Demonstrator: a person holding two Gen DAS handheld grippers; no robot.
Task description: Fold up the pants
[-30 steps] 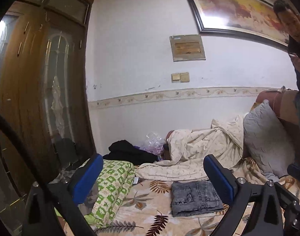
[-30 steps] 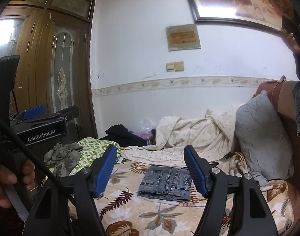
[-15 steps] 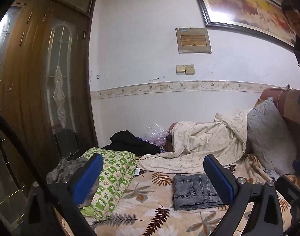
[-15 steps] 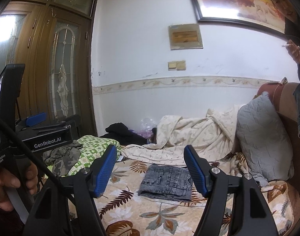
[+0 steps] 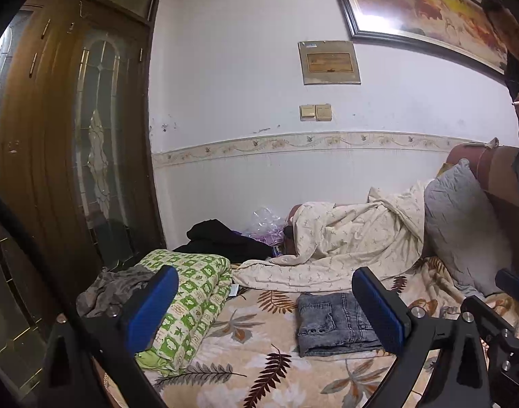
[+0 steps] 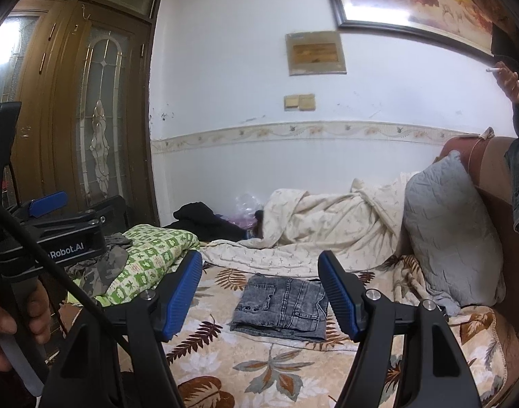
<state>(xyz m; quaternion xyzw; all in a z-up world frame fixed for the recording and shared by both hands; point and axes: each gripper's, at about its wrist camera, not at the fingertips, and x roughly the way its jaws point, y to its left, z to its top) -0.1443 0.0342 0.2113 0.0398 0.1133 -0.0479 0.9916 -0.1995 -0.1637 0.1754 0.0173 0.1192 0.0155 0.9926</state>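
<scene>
Lower than a second ago, the left gripper point(image 5: 263, 302) hangs with fingers apart and empty; the right gripper point(image 6: 259, 292) likewise, unmoved. Between them, far on the leaf-print bed point(image 6: 276, 370), lies the grey washed-denim pants point(image 6: 283, 309), folded compact. Denim looks heavy yet limp: I'd pinch a thick folded edge.

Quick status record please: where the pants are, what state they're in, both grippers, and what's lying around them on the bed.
pants: grey jeans, folded into a flat stack on the leaf-print bedspread
left gripper: open, empty, short of the jeans
right gripper: open, empty, short of the jeans
left of the jeans: green checked quilt, folded
behind: cream blanket, bunched
right: grey pillow leaning on the headboard
</scene>
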